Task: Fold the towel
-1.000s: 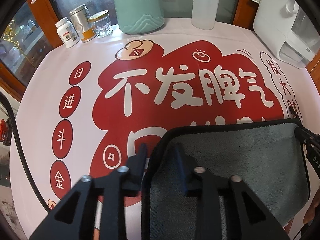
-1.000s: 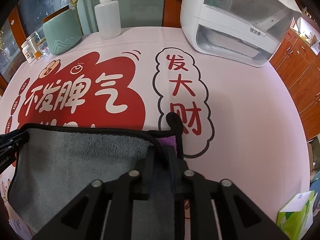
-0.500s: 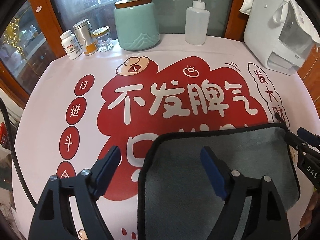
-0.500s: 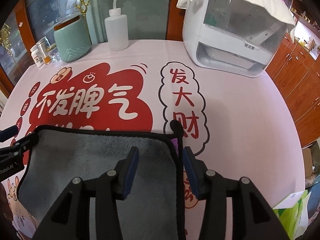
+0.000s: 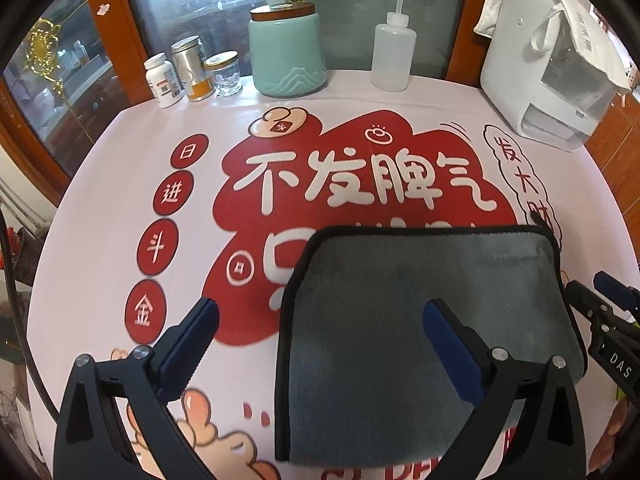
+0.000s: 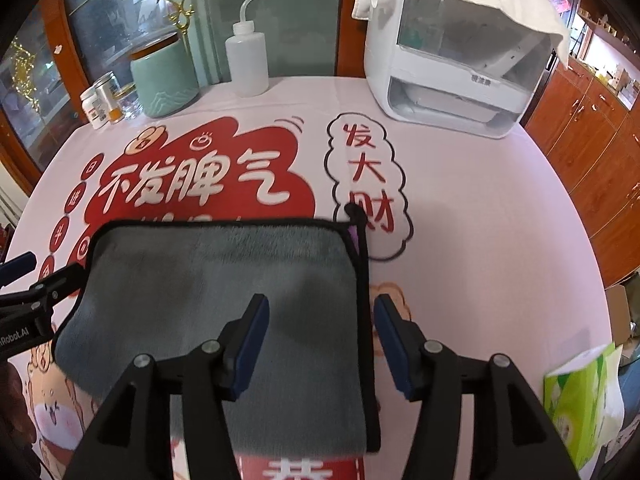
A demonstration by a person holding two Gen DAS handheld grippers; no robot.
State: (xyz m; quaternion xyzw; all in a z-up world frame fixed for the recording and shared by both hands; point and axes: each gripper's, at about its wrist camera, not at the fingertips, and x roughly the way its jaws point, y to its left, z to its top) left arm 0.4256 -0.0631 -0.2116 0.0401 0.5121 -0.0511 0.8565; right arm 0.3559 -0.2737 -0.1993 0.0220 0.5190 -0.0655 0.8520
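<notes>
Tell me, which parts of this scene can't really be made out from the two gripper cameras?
- Towel: its near edge is hidden behind the left gripper in the left view, and behind the right gripper in the right view.
- Tablecloth: the print under the towel is covered.
- Pill bottle: label too small to read.
- Tissue pack: blurred at the right view's edge.

Round table under a pink printed cloth. Near centre, lying flat: grey towel, black-edged. Along the far edge, left to right: pill bottle, tin, glass jar, teal canister, squeeze bottle, white appliance. Near right: tissue pack.
</notes>
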